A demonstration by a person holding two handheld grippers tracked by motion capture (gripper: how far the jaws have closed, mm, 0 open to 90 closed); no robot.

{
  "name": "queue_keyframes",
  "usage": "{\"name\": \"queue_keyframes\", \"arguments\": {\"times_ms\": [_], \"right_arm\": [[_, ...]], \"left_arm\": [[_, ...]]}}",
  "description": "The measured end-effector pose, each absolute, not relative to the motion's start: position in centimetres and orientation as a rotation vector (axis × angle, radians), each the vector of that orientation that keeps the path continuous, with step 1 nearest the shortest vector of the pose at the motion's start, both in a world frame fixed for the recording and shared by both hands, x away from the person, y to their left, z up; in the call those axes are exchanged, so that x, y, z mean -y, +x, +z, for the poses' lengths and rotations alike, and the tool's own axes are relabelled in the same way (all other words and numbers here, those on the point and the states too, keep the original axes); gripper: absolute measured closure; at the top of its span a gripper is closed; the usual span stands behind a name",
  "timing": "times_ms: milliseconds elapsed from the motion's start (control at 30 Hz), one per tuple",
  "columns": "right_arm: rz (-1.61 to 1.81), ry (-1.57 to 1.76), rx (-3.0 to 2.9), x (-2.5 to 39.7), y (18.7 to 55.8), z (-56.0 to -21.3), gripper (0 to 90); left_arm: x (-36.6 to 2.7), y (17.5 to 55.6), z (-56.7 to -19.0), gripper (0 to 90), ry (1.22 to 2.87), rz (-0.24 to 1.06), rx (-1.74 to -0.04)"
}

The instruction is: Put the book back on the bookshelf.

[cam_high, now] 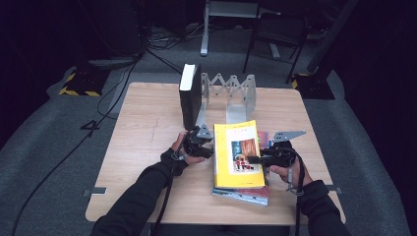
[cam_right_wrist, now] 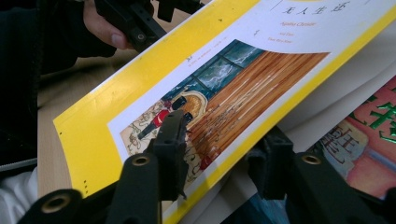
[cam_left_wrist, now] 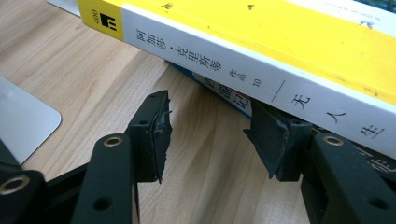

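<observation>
Yellow paperback (cam_high: 237, 153) atop the book stack (cam_high: 243, 194) near the table's (cam_high: 142, 128) front edge, right gripper (cam_right_wrist: 217, 151) clamped on its cover edge, left gripper (cam_left_wrist: 208, 133) open beside spine: thin-edge grip, likely slip or cover bend on lifting.

A light wooden tabletop (cam_high: 142, 128) stands on grey carpet (cam_high: 49, 142) in a dim room; beyond its far edge, a dark chair (cam_high: 275, 34) and floor cables (cam_high: 162, 42).

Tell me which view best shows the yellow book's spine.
The left gripper view: the yellow book's spine runs across it, with its printed characters legible. The high view shows that book mostly by its cover, and the right gripper view shows the cover gripped at its edge.
</observation>
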State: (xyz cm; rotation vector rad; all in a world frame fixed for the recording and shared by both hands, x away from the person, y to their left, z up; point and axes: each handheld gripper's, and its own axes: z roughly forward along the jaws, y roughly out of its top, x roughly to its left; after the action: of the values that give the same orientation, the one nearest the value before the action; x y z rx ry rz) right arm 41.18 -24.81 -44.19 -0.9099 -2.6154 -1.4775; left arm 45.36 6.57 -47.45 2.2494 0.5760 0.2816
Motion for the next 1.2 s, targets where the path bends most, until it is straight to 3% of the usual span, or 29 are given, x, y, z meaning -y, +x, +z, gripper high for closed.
{"name": "queue_keyframes", "arguments": {"times_ms": [233, 733, 867, 1000, 1033, 1200], "right_arm": [[-1.594, -0.824, 2.636, 25.3, 40.0, -43.2, 78.6], [-1.918, -0.637, 2.738, 26.1, 36.5, -41.5, 81.2], [-2.0, -0.611, 2.719, 26.4, 36.3, -40.6, 79.5], [-1.989, -0.578, 2.713, 25.9, 36.7, -39.9, 66.1], [-1.958, -0.565, 2.733, 25.5, 36.8, -39.8, 66.8], [-1.907, -0.574, 2.806, 24.7, 36.8, -39.7, 81.0]], "left_arm": [[-6.4, 44.5, -46.6, 53.2, 2.213, 0.338, -0.538], [-7.0, 45.2, -42.2, 49.6, 2.047, 0.208, -0.531], [-7.0, 44.8, -39.8, 54.4, 2.069, 0.244, -0.463], [-6.1, 44.4, -38.6, 67.3, 2.072, 0.256, -0.374], [-5.9, 44.3, -38.5, 72.4, 2.064, 0.256, -0.363], [-5.9, 44.3, -38.2, 73.3, 2.031, 0.238, -0.366]]}}
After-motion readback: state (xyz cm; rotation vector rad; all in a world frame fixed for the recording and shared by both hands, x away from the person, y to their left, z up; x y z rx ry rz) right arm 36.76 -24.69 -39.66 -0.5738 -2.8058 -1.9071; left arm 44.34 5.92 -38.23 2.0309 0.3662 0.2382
